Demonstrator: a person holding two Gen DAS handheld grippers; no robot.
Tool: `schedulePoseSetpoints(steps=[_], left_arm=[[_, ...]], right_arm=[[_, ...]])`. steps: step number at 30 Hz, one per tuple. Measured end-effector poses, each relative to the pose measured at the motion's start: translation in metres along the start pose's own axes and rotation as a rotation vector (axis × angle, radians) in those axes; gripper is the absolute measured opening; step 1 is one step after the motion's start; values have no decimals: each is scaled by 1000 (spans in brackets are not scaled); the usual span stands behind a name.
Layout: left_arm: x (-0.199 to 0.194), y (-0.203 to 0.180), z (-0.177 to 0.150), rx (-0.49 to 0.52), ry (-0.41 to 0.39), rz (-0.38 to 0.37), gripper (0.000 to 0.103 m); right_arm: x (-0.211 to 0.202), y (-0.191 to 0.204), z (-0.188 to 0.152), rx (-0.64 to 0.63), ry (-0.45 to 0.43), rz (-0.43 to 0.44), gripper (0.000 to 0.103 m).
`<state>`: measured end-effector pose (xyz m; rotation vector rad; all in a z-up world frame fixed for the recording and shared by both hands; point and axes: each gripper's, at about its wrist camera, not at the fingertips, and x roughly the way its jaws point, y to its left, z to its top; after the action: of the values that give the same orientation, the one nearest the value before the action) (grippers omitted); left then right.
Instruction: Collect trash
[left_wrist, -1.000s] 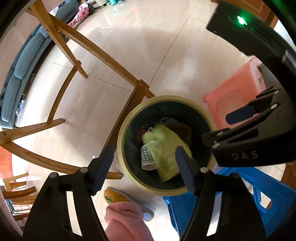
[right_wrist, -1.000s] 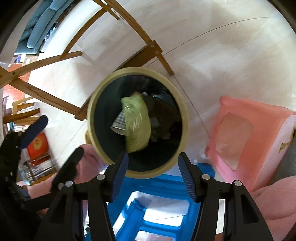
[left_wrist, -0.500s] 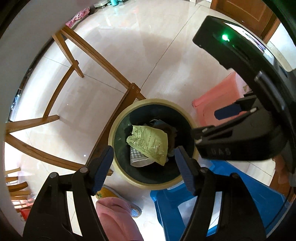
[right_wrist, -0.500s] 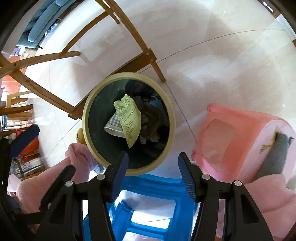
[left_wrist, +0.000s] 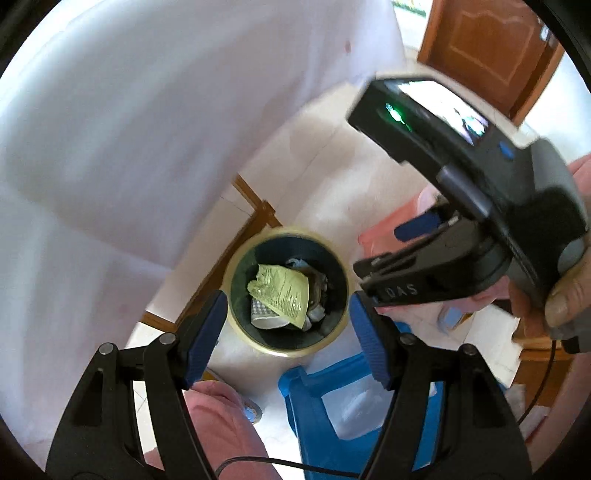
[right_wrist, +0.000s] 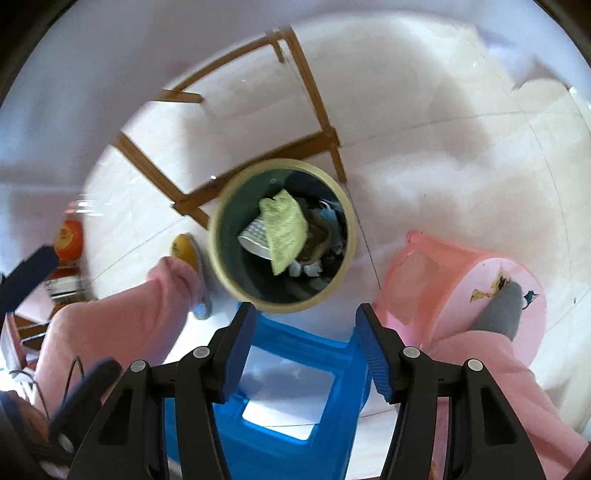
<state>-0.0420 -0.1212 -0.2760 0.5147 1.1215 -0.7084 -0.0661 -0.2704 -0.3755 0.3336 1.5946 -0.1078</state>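
A round trash bin with a pale yellow rim (left_wrist: 236, 321) (right_wrist: 218, 258) stands on the tiled floor far below both grippers. Inside it lie a crumpled yellow-green wrapper (left_wrist: 282, 290) (right_wrist: 284, 227), a checked paper cup (left_wrist: 260, 314) (right_wrist: 253, 236) and darker scraps. My left gripper (left_wrist: 286, 334) is open and empty, high above the bin. My right gripper (right_wrist: 304, 345) is open and empty, also high above it; its black body (left_wrist: 461, 236) fills the right of the left wrist view.
A white tabletop edge (left_wrist: 110, 147) looms at the left, with wooden table legs (right_wrist: 317, 110) by the bin. A blue plastic stool (right_wrist: 288, 387) and a pink stool (right_wrist: 461, 288) stand beside the bin. The person's pink-trousered legs (right_wrist: 129, 325) and a slipper (right_wrist: 186, 251) are close.
Both grippers have risen well above the bin, so it looks smaller. The yellow-green wrapper has settled flat inside the bin. The white tabletop has come into view.
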Motion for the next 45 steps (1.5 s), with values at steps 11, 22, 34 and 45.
schedulePoseSetpoints(steps=[11, 22, 34, 45], left_arm=[[-129, 45, 21, -156, -173, 88, 66], [-236, 70, 38, -309, -287, 161, 66], [-335, 81, 52, -507, -421, 250, 66], [-369, 81, 41, -621, -439, 320, 66]], right_arm=[[-158, 46, -32, -70, -195, 131, 57], [-304, 83, -49, -128, -437, 157, 57], [-397, 117, -47, -150, -652, 181, 60], [-439, 148, -62, -227, -747, 165, 68]])
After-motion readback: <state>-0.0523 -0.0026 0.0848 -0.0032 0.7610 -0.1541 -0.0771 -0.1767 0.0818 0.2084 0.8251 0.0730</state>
